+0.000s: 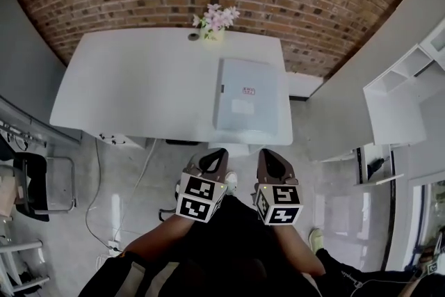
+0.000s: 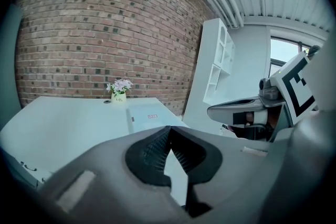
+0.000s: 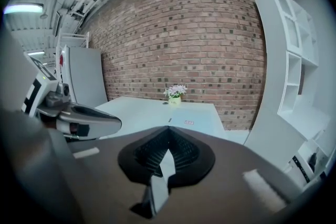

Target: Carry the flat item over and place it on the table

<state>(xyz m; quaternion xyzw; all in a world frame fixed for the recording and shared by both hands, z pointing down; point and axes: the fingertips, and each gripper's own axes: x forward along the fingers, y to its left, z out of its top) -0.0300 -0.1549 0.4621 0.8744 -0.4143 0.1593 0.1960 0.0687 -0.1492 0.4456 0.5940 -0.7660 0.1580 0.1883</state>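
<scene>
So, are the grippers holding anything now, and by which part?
Nothing is held. The left gripper and the right gripper both have their jaws shut and empty; the flat item lies on the table.

The small red label (image 1: 248, 90) on the flat item (image 1: 250, 108) is perhaps print, too small to read.

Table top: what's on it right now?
A flat white item lies on the table's right half; a flower vase stands at the far edge. Whatever lies beneath the flat item is covered.
</scene>
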